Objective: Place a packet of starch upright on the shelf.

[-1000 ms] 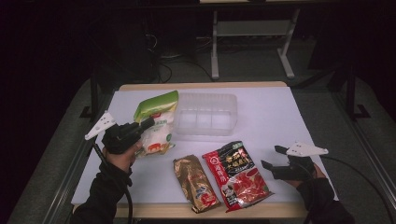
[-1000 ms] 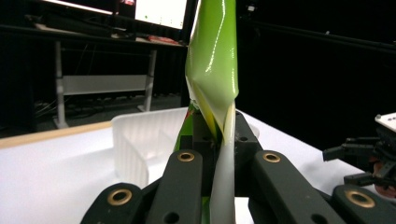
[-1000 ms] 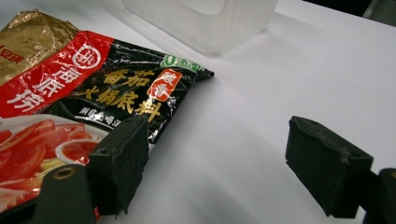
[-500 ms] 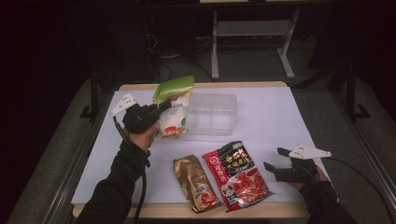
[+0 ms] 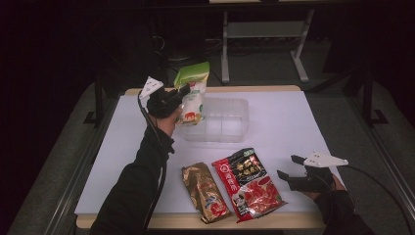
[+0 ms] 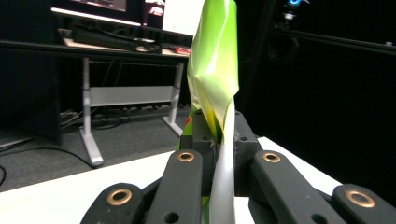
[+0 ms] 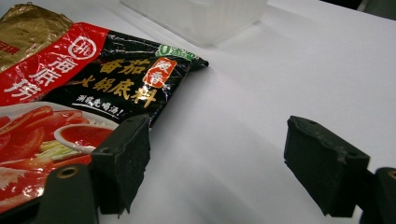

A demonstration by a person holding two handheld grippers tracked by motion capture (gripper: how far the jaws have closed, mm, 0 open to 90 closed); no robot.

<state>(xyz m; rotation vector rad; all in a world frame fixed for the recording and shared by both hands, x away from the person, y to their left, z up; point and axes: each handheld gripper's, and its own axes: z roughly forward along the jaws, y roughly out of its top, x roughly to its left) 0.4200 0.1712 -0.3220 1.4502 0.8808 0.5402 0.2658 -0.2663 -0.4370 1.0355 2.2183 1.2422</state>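
Left claw lifted a green-topped packet over the tub; right claw sat spread on the table.

The white table carried a clear plastic tub toward its far side; nearer the person lay a red-and-black sauce packet with a gold packet just to its left; the green-and-white packet hung upright above the tub's left end, its edge pinched between the pressed-together jaws of the left claw; the right claw rested at the table's near right corner, jaws apart and holding nothing, the sauce packet just beside its left jaw.
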